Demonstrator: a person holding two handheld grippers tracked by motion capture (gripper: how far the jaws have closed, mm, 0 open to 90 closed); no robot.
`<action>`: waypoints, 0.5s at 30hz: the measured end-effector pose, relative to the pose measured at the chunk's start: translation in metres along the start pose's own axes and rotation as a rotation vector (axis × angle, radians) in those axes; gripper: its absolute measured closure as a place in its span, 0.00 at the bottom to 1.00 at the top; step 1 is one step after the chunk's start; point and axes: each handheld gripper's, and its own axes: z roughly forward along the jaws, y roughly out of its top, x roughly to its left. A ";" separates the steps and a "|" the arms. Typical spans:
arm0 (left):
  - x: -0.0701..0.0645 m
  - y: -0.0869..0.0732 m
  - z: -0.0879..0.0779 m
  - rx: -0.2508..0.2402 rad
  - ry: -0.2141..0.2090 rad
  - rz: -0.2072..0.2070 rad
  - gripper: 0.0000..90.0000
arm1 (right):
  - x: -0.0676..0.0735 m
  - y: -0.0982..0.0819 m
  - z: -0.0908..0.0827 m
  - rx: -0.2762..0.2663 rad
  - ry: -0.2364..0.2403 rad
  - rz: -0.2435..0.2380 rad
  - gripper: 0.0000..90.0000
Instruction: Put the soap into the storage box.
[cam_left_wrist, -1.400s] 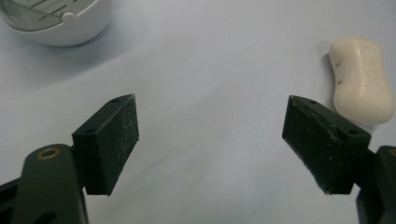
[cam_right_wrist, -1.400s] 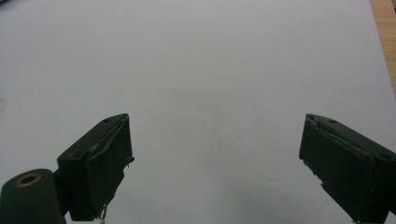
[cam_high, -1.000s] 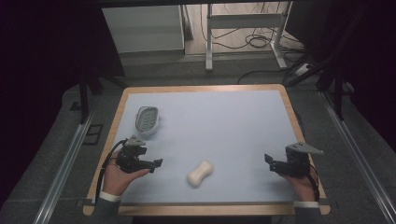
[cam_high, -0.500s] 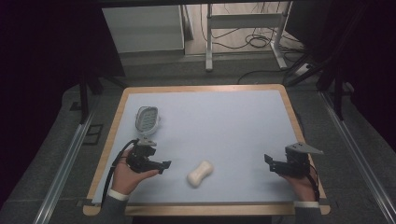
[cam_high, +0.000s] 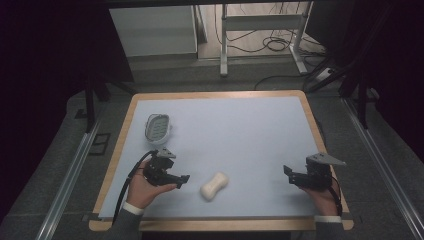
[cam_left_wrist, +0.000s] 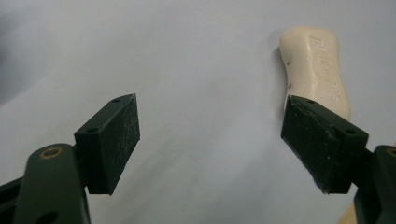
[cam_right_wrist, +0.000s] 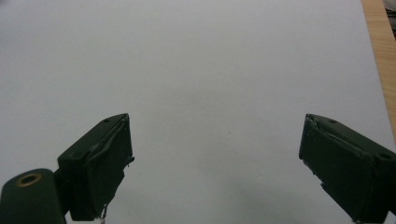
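Soap (cam_high: 214, 185) lies on the worktop (cam_high: 240, 130), just beside the spread left hand-held gripper (cam_high: 182, 178); the right hand-held gripper (cam_high: 288, 174), also spread, holds nothing; possibly a soap dish (cam_high: 157, 127) sits farther back.

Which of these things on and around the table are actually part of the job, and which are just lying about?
Likely in the job:
soap bar
soap dish
left hand-held gripper, open, beside the soap bar
right hand-held gripper, open

Just lying about:
floor cables
metal table frame
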 end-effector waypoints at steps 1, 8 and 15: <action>-0.002 0.002 0.002 0.002 -0.001 0.003 0.22 | 0.000 0.000 0.000 0.002 0.001 0.000 0.11; -0.016 0.015 0.011 0.023 -0.012 0.038 0.22 | 0.001 -0.001 0.002 0.008 0.003 0.000 0.11; -0.027 0.021 0.022 0.050 -0.023 0.061 0.23 | 0.000 -0.001 0.002 0.010 -0.001 0.004 0.11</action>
